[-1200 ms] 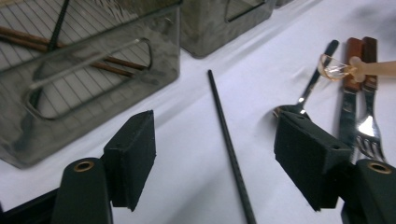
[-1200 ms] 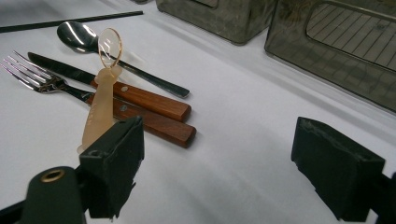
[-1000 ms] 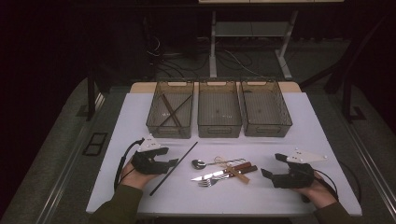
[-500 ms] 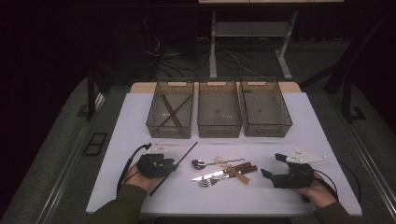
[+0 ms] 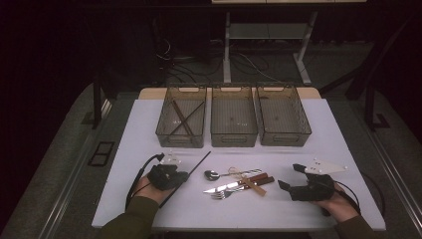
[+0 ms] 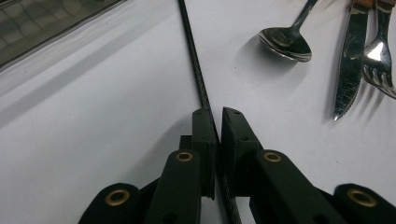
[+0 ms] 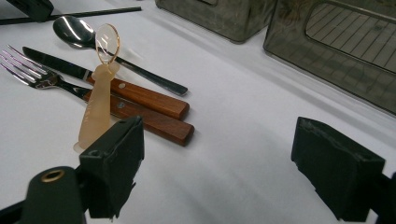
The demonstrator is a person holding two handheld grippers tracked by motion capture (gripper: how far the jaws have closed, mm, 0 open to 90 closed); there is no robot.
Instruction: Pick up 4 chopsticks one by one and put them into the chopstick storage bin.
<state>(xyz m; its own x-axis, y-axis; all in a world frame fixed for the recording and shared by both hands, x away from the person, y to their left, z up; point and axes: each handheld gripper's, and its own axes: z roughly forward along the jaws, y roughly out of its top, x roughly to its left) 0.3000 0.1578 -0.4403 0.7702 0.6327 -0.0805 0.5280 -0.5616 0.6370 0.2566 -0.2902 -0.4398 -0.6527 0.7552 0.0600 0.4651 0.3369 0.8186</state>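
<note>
Left gripper [image 5: 171,175]: held at the near left of the table [image 5: 318,144]; jaws have just been closing and are clamped on the rod [image 6: 196,70], a thin black stick lying on the white surface. In the left gripper view the rod is seen pinched between the two pads and running far beyond them; in the high view it slants from the gripper toward the far right, ending short of the trays.

Right gripper [image 7: 219,163]: held at the near right; jaws spread wide, nothing between them, resting low over bare table.

Cutlery, between the two grippers: spoon [image 5: 213,175], knife [image 5: 224,187] and fork [image 5: 222,194], the last two with wooden handles lying side by side and touching. A pale translucent piece [image 7: 95,112] with a gold ring is laid across the handles.

Trays, far side, three in a row: left tray [image 5: 166,130] holds dark sticks, crossed; middle tray [image 5: 234,134]; right tray [image 5: 303,130].
</note>
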